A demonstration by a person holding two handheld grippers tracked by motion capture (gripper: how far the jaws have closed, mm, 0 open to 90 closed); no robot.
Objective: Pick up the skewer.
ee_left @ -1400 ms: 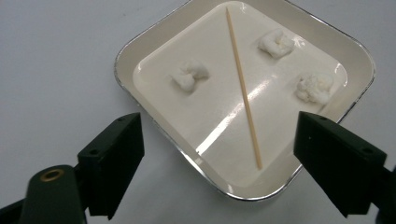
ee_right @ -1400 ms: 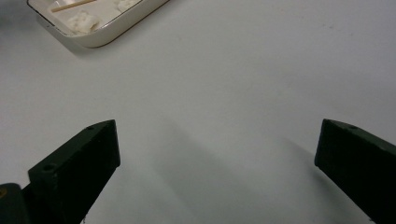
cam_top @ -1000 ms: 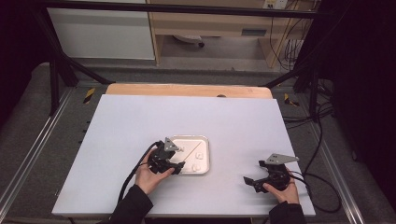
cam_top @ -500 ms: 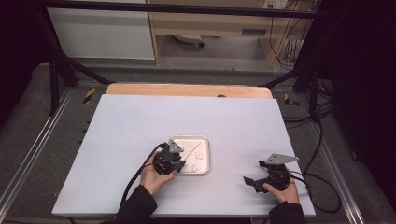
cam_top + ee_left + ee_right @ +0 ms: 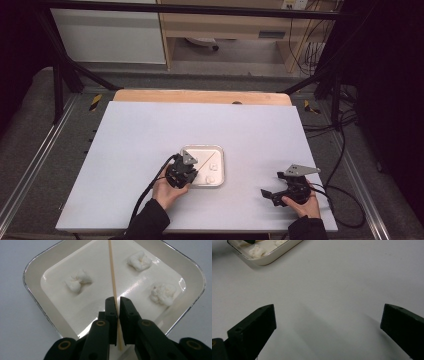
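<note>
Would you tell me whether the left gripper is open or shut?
Shut: the left gripper jaws, which have just been closing, pinch the skewer over the tray.

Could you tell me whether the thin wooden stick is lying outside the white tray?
No, the wooden stick lies across the white tray, clamped by the left gripper.

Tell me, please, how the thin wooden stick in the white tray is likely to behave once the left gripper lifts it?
The stick looks long and very thin, so probably light but easily snapped. The left gripper has just been closing on it near one end, so the free length may sag or pivot. Its round, smooth look suggests it could roll in the tray.
</note>
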